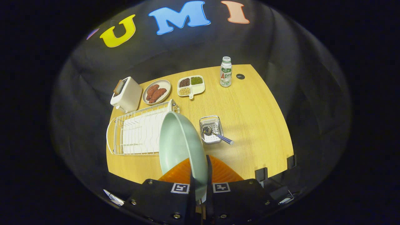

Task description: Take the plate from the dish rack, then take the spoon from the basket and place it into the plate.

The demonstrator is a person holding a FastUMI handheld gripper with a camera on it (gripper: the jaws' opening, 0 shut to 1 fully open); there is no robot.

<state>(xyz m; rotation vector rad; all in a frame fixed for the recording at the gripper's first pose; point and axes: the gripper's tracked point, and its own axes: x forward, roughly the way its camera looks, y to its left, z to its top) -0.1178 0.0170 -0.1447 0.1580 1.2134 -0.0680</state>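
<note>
At the bottom centre of the frame the gripper (200,184) has its two orange fingers (176,175) closed to a narrow slot on the rim of the pale green plate (179,143), which stands on edge, lifted clear above the table (256,125). To finish this step well, I judge the plate should be turned flat and set down on the bare wood right of centre, keeping clear of the small metal basket (211,128), where the spoon (217,134) lies with its blue handle over the rim. Left of the plate sits the white dish rack (137,131). Toward the top, a toaster (126,94), a dish of sausages (157,91), a divided tray (190,86) and a bottle (226,72); its label is too small to read
</note>
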